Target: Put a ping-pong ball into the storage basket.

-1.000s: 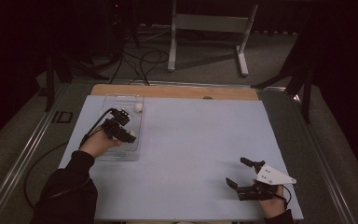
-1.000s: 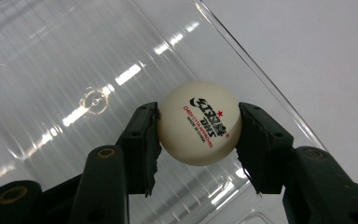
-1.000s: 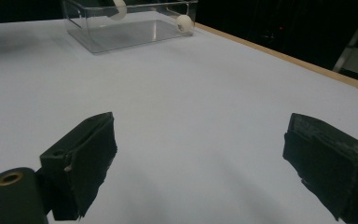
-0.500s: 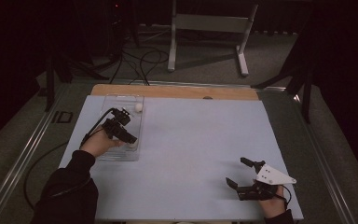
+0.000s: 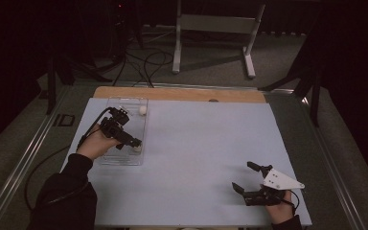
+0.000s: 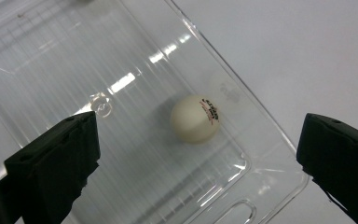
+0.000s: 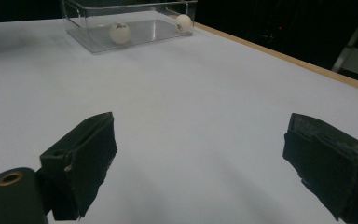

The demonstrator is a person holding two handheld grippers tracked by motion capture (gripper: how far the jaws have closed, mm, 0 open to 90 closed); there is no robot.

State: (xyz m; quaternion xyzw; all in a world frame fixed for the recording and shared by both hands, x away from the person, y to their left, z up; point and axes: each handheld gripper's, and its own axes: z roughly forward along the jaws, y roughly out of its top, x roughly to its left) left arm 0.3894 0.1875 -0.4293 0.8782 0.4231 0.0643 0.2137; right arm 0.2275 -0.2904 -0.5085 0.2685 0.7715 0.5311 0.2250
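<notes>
Left gripper view | jaws just opened wide | ball (image 6: 195, 119) lies free in tray (image 6: 135, 56)

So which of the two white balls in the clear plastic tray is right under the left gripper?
The white ball at the tray's near end, below the open left gripper; the other ball lies at the far end.

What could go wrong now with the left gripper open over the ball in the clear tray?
1. The left gripper, whose jaws have just been opening, stands wide with the near ping-pong ball loose on the smooth floor of the clear plastic tray; it could roll.
2. That ball sits near the tray's wall, so a jaw might catch the wall while withdrawing and shift the tray.
3. A nudge could also set the far ping-pong ball rolling.
</notes>
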